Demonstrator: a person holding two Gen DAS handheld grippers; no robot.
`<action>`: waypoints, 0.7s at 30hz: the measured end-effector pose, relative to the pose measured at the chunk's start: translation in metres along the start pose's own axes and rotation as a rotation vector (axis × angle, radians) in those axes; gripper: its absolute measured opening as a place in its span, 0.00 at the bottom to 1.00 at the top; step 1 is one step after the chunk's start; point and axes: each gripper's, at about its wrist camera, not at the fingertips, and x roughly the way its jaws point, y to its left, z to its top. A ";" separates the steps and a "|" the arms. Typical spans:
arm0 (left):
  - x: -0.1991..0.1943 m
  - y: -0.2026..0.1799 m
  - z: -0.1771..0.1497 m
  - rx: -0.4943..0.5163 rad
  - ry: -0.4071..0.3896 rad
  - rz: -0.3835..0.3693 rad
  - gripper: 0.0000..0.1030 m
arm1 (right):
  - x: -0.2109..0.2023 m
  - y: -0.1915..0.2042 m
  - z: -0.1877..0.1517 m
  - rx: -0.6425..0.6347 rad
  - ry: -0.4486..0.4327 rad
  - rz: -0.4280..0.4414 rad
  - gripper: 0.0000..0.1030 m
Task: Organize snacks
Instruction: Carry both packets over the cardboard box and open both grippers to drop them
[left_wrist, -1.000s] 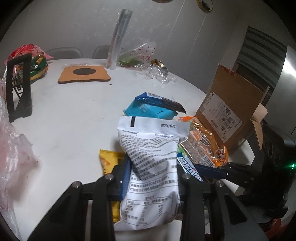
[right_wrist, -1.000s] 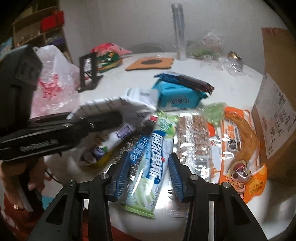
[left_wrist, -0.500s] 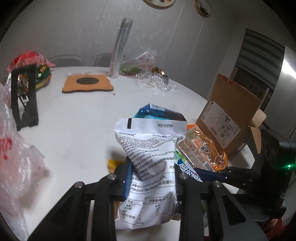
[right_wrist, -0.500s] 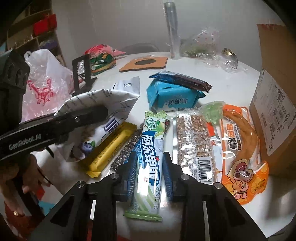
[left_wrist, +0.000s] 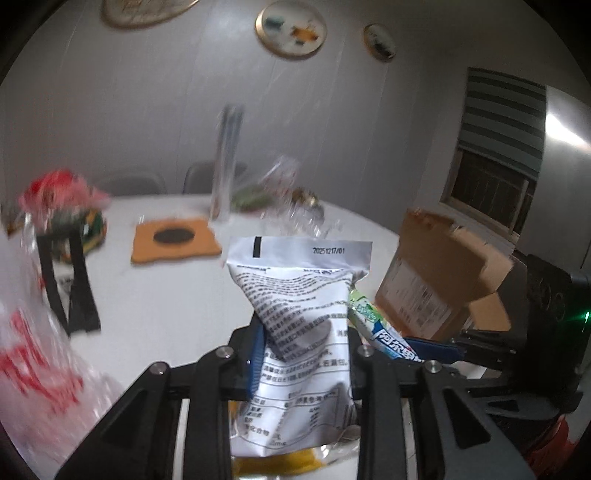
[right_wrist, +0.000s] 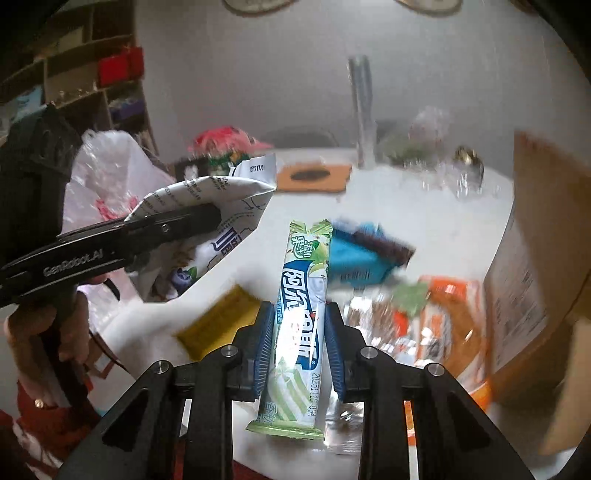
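Bare surface (left_wrist: 159, 291) lay open left of centre, between black stand (left_wrist: 70, 280) and orange mat (left_wrist: 173, 240). Blocked on the right by cardboard box (left_wrist: 439, 280); crowded ahead by blue packet (right_wrist: 354, 258), yellow bar (right_wrist: 218, 321) and orange pouch (right_wrist: 454, 314).

The left gripper (left_wrist: 304, 360) clamps a white snack bag (left_wrist: 301, 325) above the white table (left_wrist: 166, 295), a cardboard box (left_wrist: 436, 280) standing at right.
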 end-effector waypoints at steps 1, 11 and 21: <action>-0.002 -0.006 0.007 0.014 -0.013 -0.008 0.25 | -0.009 -0.002 0.005 -0.001 -0.018 0.014 0.22; 0.006 -0.094 0.075 0.185 -0.068 -0.153 0.25 | -0.126 -0.045 0.039 -0.036 -0.244 -0.077 0.22; 0.082 -0.198 0.126 0.365 0.080 -0.303 0.25 | -0.171 -0.144 0.049 0.095 -0.249 -0.237 0.22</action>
